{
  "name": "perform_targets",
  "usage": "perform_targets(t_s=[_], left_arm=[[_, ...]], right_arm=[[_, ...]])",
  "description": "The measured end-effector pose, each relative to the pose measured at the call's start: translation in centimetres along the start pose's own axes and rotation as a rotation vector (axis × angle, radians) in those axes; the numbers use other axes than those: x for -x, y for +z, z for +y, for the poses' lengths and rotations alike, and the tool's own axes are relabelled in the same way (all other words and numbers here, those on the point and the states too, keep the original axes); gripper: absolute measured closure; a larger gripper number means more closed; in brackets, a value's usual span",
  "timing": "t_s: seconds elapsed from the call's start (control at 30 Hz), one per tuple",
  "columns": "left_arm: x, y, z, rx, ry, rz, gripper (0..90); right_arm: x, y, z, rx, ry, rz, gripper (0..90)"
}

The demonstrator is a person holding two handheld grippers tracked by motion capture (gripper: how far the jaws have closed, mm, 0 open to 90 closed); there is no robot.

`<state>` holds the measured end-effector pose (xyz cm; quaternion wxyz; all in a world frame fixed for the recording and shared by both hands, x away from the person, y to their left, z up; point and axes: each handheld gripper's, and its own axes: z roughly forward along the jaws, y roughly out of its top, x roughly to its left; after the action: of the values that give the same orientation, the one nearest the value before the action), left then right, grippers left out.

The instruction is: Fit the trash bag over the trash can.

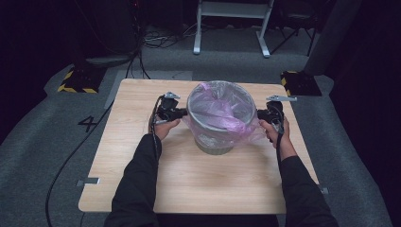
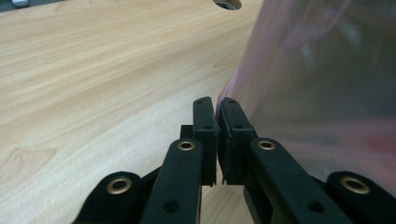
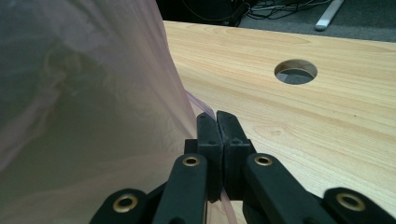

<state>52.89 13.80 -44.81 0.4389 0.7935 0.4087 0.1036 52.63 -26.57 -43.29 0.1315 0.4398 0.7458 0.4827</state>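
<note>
A grey waste bin [image 1: 213, 143] stands at the middle of the wooden table [image 1: 189, 182], lined with a thin pink plastic bag [image 1: 222, 112] that drapes over its rim. My left gripper [image 1: 183, 112] presses against the bin's left side. In the left gripper view its jaws [image 2: 217, 106] are shut, with the bag's [image 2: 317, 70] edge meeting their tips. At the bin's right side is my right gripper [image 1: 259, 114]. It is shut [image 3: 216, 117] on a fold of the bag [image 3: 84, 93], and a pink strip runs out from between the jaws.
A round cable hole [image 3: 295, 72] is cut in the tabletop near its far edge. On the grey floor lie cables [image 1: 71, 156], two yellow-and-black striped blocks [image 1: 78, 81] [image 1: 300, 83] and a white frame [image 1: 231, 21] at the back.
</note>
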Motion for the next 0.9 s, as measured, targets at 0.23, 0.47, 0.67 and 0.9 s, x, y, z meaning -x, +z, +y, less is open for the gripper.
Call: perform_targets(t_s=[0.23,0.47,0.67,0.9], left_arm=[[0.4,-3.7,-0.5,0.064,0.055,0.05,56.7],[2.8,-8.4,-1.8,0.106,0.184,0.023,27.6],[6.8,-10.3,-3.3,0.128,0.327,-0.022,15.6],[10.3,-10.0,-3.7,0.132,0.434,-0.033,16.1]], right_arm=[[-0.3,-1.8,0.6,0.003,-0.095,-0.06,69.1],[-1.0,-5.5,1.2,0.048,-0.204,-0.067,44.9],[-2.7,-8.0,0.5,0.056,-0.305,-0.032,30.5],[-6.1,-10.2,-1.6,0.057,-0.453,0.019,22.6]])
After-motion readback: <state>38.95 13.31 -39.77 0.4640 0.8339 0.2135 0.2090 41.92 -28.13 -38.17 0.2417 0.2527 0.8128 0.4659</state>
